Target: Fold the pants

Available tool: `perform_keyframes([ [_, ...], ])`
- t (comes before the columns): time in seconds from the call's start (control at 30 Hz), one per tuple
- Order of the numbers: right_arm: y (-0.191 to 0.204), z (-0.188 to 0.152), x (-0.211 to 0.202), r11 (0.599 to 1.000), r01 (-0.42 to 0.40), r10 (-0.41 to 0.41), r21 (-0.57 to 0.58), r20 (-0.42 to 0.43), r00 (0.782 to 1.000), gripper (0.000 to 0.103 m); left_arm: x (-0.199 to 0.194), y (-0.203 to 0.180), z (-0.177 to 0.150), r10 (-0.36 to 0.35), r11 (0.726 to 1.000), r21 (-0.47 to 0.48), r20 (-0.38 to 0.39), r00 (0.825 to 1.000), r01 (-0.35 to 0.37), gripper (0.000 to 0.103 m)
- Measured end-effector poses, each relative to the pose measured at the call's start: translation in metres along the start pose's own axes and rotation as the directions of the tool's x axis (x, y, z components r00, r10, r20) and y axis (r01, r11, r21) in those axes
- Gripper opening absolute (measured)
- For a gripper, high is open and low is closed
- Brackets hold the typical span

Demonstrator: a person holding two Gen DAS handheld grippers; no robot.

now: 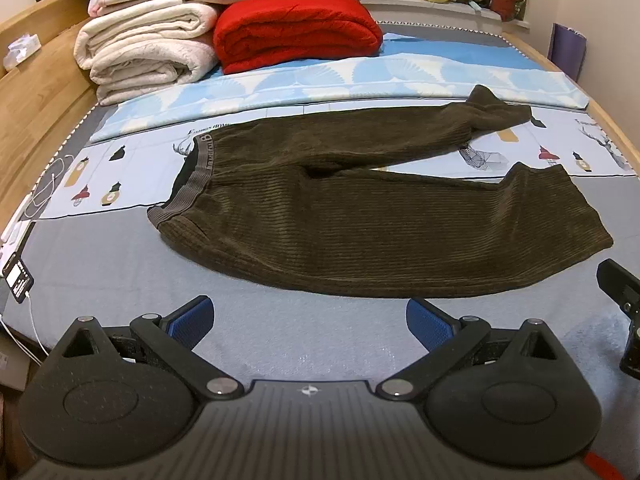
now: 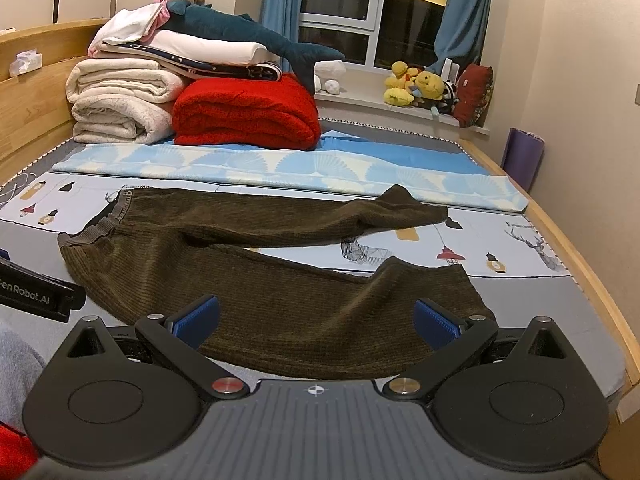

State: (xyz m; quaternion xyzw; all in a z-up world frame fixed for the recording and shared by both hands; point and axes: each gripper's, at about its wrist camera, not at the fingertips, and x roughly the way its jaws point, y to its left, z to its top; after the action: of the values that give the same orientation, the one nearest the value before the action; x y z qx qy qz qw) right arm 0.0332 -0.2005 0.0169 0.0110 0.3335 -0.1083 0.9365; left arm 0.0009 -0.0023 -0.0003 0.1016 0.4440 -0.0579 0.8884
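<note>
Dark olive corduroy pants (image 1: 360, 216) lie flat on the bed, waistband (image 1: 200, 172) to the left and the two legs spread apart to the right; the far leg's cuff (image 1: 500, 112) is rumpled. They also show in the right wrist view (image 2: 280, 292). My left gripper (image 1: 308, 320) is open and empty, just short of the near edge of the pants. My right gripper (image 2: 316, 320) is open and empty, hovering over the near leg, whose cuff (image 2: 448, 288) lies close to its right finger.
The bed (image 1: 100, 264) has a wooden frame (image 1: 36, 112). Folded white blankets (image 1: 140, 52) and a red blanket (image 1: 296, 32) are stacked at the back left. A phone on a cable (image 1: 18, 280) lies at the left edge. Plush toys (image 2: 424, 88) sit on the windowsill.
</note>
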Motion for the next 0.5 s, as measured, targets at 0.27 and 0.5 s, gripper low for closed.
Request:
perform_keyframes([
  [0.27, 0.0013, 0.0014, 0.0014, 1.0, -0.004, 0.004, -0.011, 0.001, 1.0, 0.102, 0.0007, 0.0008, 0.0005, -0.003, 1.0, 0.0, -0.001, 1.0, 0.003, 0.103],
  [0.5, 0.0019, 0.002, 0.0017, 1.0, -0.004, 0.004, -0.013, 0.001, 1.0, 0.102, 0.0008, 0.002, 0.0015, -0.001, 1.0, -0.004, -0.003, 1.0, 0.001, 0.103],
])
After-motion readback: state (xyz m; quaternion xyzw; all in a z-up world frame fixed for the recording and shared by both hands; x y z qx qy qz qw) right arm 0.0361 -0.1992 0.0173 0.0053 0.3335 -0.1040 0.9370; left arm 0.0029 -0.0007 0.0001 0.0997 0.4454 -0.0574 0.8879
